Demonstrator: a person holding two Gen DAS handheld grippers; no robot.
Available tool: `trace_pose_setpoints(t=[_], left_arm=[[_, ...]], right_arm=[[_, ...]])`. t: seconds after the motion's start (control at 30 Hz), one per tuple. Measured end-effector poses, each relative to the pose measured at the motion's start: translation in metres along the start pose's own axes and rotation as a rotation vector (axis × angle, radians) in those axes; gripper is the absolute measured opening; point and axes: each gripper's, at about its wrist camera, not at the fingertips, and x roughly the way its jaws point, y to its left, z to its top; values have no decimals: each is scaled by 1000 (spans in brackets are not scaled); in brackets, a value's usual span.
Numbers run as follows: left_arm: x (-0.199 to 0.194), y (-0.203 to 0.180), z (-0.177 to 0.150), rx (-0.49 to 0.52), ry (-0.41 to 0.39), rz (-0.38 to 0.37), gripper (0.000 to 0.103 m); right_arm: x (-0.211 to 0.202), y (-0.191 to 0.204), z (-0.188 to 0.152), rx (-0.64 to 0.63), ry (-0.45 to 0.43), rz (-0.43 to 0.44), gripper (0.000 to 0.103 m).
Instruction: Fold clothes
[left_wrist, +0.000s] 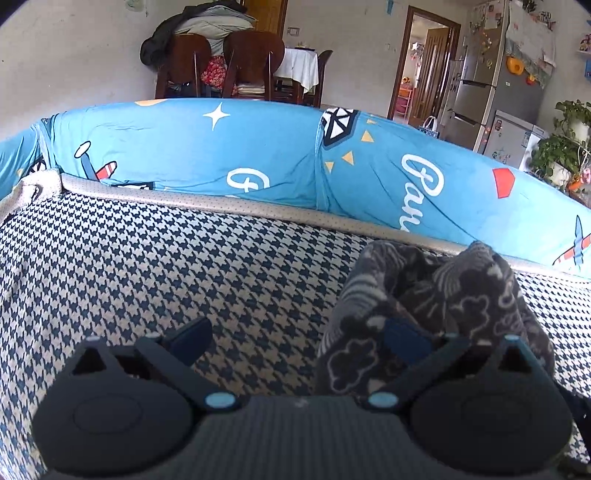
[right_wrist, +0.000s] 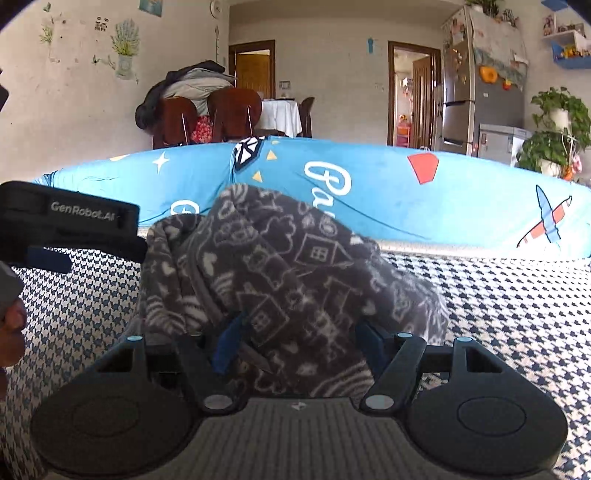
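A dark grey fleece garment (left_wrist: 443, 306) with white house and cloud drawings lies bunched on a houndstooth-covered seat (left_wrist: 147, 266). In the left wrist view my left gripper (left_wrist: 295, 338) stands open; the garment laps over its right fingertip (left_wrist: 404, 339) and nothing sits between the jaws. In the right wrist view the garment (right_wrist: 288, 277) is heaped up between the fingers of my right gripper (right_wrist: 299, 341), whose jaws stand wide and do not pinch it; cloth hides both pads in part. The left gripper's body (right_wrist: 74, 221) reaches in from the left, touching the garment's edge.
A blue printed cushion (right_wrist: 369, 192) runs along the back of the seat (right_wrist: 498, 295). Behind it are wooden chairs (right_wrist: 221, 114) piled with clothes, a doorway, a fridge (right_wrist: 476, 88) and potted plants (right_wrist: 557, 136). A hand (right_wrist: 11, 321) shows at the left edge.
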Motion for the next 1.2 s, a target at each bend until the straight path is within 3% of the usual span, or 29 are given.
trace_pose_setpoints(t=[0.03, 0.1, 0.2, 0.33, 0.53, 0.67, 0.8, 0.97, 1.2], left_arm=[[3, -2, 0, 1, 6, 6, 103], [8, -3, -3, 5, 19, 21, 103], [12, -4, -8, 11, 31, 39, 103], [10, -5, -16, 31, 39, 44, 103], [9, -8, -36, 74, 66, 57, 103], [10, -11, -57, 83, 97, 65, 103], [10, -17, -76, 108, 117, 77, 103], [10, -20, -93, 129, 133, 94, 103], [5, -19, -104, 146, 144, 85, 103]], right_arm=[[-1, 0, -1, 2, 3, 12, 63], [-3, 2, -5, -8, 16, 43, 36], [-6, 6, -11, -39, 23, 42, 16], [-21, -1, -16, 10, 18, 55, 13], [-50, -14, -33, 23, 38, -36, 11], [-57, -25, -44, 19, 86, -113, 5], [-60, -42, -60, 108, 181, -169, 5], [-75, -46, -62, 111, 129, -154, 5], [-82, -33, -50, 83, 48, -60, 10]])
